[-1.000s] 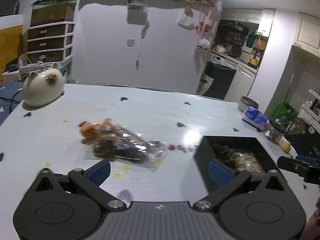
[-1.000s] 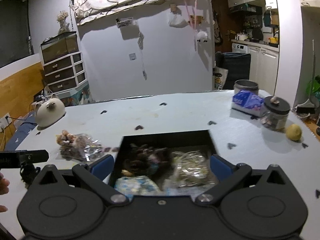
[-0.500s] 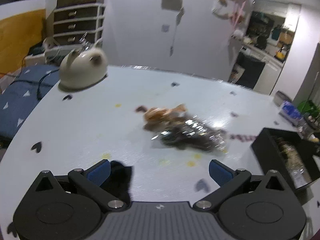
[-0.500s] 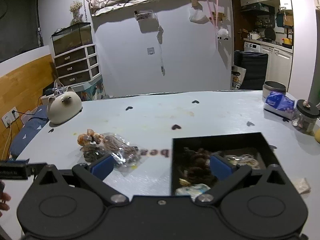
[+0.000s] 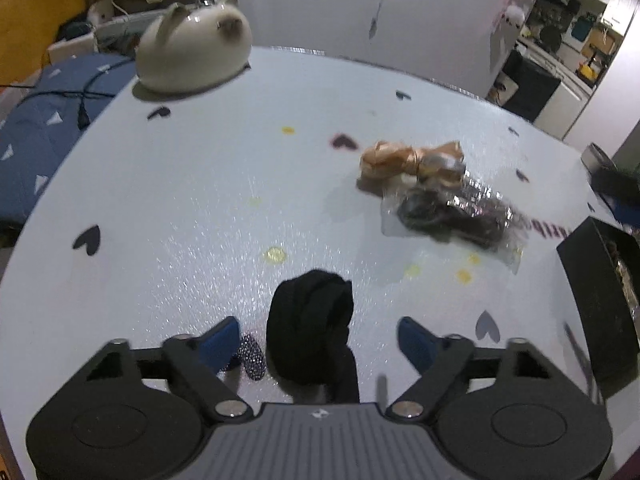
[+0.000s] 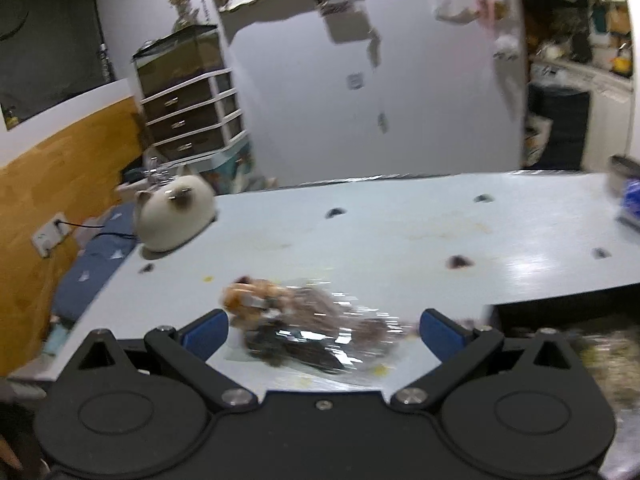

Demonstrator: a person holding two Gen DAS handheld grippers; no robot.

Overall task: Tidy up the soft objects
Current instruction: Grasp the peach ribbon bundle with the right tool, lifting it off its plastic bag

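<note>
- Where the pale surface (image 5: 168,216) is seen from the left wrist, a cream cat-shaped figure (image 5: 194,42) is found at its far edge, and a black box (image 5: 600,304) at the right.
- A clear bag of dark items (image 5: 452,216) with an orange bow (image 5: 412,160) is seen mid-surface.
- A crumpled black cloth (image 5: 310,328) lies between the fingers of the left tool (image 5: 320,340), whose jaws have just been closing but are not touching it.
- The right tool (image 6: 324,330) is held open over the bag.

The left tool (image 5: 316,340) has just been closing its jaws around a black fabric bundle (image 5: 310,332) lying on the pale bench (image 5: 180,200), pads not yet touching it; a clear packet (image 5: 452,216) lies beyond.
</note>
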